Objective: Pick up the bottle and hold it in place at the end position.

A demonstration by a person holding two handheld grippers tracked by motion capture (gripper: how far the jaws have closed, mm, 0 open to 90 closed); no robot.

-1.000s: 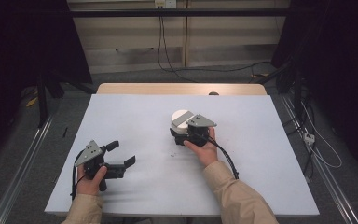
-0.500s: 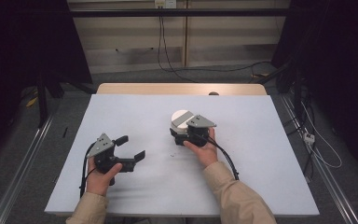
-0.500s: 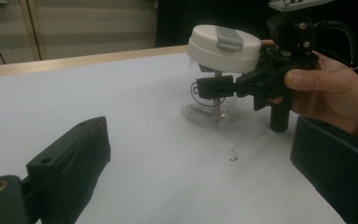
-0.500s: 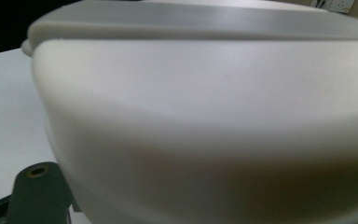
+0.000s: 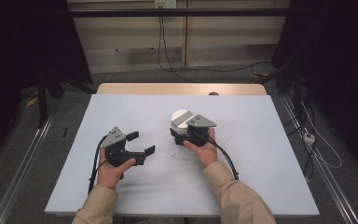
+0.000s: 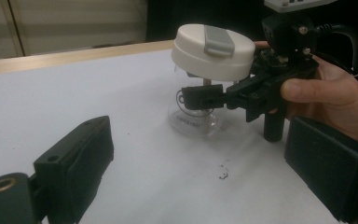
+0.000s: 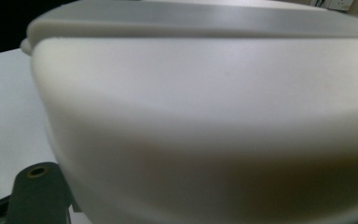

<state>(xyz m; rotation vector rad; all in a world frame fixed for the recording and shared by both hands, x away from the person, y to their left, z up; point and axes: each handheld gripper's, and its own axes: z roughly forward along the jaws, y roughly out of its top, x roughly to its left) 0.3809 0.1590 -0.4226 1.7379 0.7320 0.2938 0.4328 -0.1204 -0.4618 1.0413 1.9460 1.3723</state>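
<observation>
Gripping the clear jar [image 6: 195,116] beneath its white lid [image 6: 213,50] with the right gripper [image 6: 204,97]; holding the left gripper [image 5: 140,142] spread wide, empty, nearby on the table [image 5: 261,140].

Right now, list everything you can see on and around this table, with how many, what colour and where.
jar: one, clear body with a white lid, table centre, between the right jaws
table: one, white top with a wooden far edge
dark specks: a few, black, on the table in front of the jar
cables: several, black, on the floor behind the table
left hand-held gripper: one, black, jaws open, left of the jar
right hand-held gripper: one, black, jaws around the jar body
sleeves: two, beige, near edge
</observation>
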